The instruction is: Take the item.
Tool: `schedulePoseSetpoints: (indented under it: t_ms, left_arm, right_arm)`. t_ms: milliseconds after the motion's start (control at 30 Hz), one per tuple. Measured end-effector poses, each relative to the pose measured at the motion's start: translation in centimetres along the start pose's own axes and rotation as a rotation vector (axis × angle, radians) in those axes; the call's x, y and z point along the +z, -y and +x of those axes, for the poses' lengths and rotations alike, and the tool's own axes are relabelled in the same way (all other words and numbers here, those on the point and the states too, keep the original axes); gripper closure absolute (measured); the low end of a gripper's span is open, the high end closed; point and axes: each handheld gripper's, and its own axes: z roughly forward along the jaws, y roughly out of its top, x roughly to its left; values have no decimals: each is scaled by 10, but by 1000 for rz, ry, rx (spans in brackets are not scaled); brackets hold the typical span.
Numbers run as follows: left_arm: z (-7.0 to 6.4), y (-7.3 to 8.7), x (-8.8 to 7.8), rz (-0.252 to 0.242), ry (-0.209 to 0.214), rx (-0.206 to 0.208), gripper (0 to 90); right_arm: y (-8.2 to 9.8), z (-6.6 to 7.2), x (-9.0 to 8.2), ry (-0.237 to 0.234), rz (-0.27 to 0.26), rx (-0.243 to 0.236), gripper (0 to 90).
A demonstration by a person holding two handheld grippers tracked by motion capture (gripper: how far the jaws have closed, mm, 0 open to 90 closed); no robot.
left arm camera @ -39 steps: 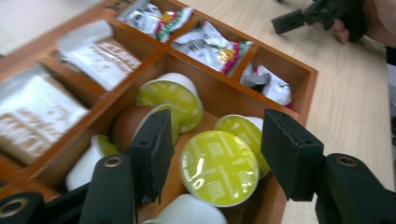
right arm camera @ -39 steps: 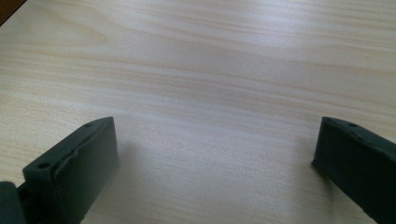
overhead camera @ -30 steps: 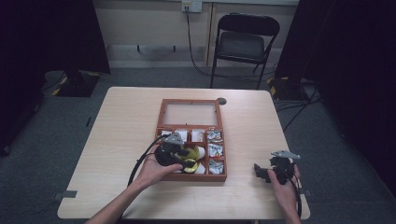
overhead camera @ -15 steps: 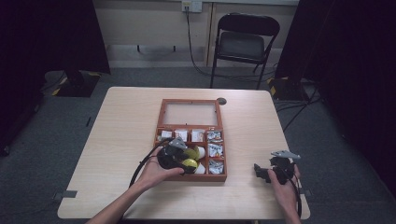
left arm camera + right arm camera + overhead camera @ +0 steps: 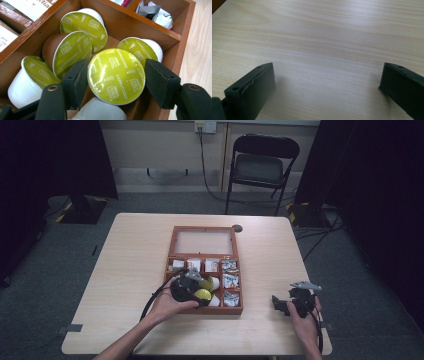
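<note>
The pale wooden table [image 5: 125, 270] carries an open wooden compartment box [image 5: 172, 247], its glazed lid laid back toward the far side. Sachets and wrapped packets fill the far and right cells; the near-left cell holds a heap of green-lidded Cappuccino coffee capsules [image 5: 77, 30].

The left gripper [image 5: 195, 289] is down in that cell. A second ago it sat over the same cell with its jaws tight together; since then it has barely shifted, but the jaws have just been opening. In the left gripper view they now stand part-spread on either side of one capsule [image 5: 116, 75], whose lid faces the camera. The left pad lies against its rim, while a sliver of gap shows at the right pad, so the capsule looks freed, not pinched. It rests on the other capsules inside the cell.

That reads as a drop-off completing: this capsule seems delivered, and the gripper probably only needs to lift clear without dragging it.

The right gripper [image 5: 285, 304] waits on bare table near the right edge, well apart from the box, its jaws spread wide with nothing between them.
</note>
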Motion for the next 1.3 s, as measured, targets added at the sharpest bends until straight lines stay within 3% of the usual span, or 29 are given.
schedulePoseSetpoints:
  t_ms: [833,1133,1300]
  left_arm:
    - [-4,-4,10,89,-72,30,352]
    - [-5,-4,10,93,-81,40,376]
    - [-3,-4,8,75,-76,21,377]
  right_arm:
    - [0,0,0,0,0,0,0]
    - [0,0,0,0,0,1,0]
    - [0,0,0,0,0,0,0]
